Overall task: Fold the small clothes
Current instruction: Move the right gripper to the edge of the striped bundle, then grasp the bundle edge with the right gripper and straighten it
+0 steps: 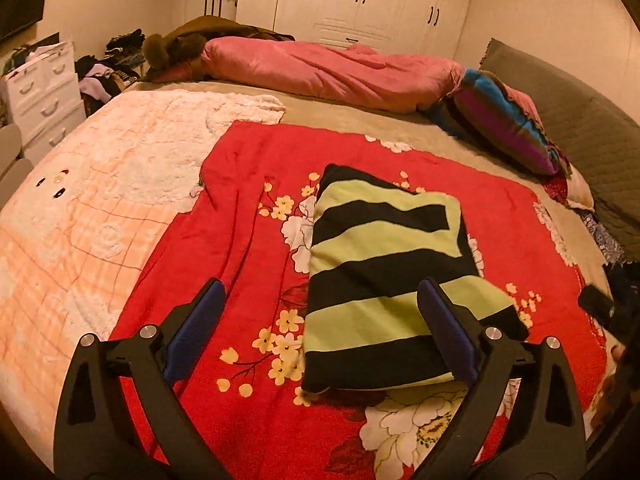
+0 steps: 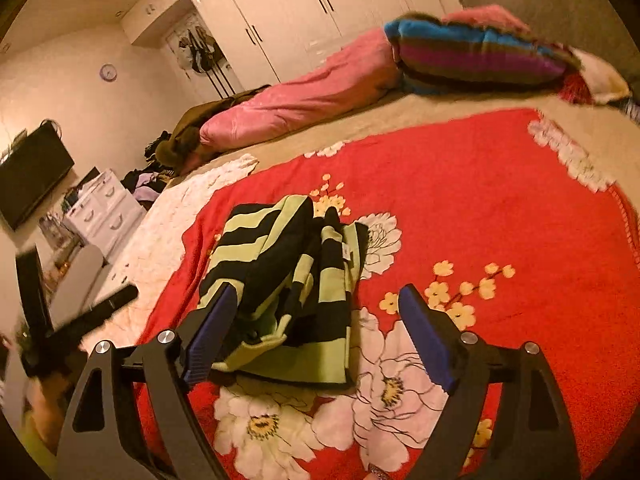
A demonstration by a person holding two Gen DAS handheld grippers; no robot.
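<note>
Red floral blanket [image 1: 248,240] spread over the near part of a wide bed, a pale peach-and-white quilt [image 1: 80,216] beside it on the left. On the red blanket lies the small garment [image 1: 384,272] — lime green with broad black stripes, folded into a compact rectangle, flat, long side running away from the left camera. From the right wrist view the same garment [image 2: 288,280] shows its layered open edge, several folds stacked, a small white label visible on one inner layer.

Left gripper [image 1: 320,332]: jaws spread wide, nothing pinched. Its right-hand blue pad [image 1: 452,332] overlaps the near corner of the garment in the picture; contact cannot be told. The other pad stands over bare red blanket.

Right gripper [image 2: 316,332]: jaws also spread wide, holding nothing. Its left-hand blue pad [image 2: 212,336] sits at the garment's near edge; the other pad is over a printed white flower, clear of the cloth.

Far side of the bed — a pink duvet [image 1: 332,72] rolled lengthwise, a pillow [image 1: 508,120] striped blue, purple and dark at the head end. White wardrobe [image 1: 360,0] along the back wall, white drawer unit [image 1: 44,92] at the left. Warm yellow light; edges of the right view blurred.
</note>
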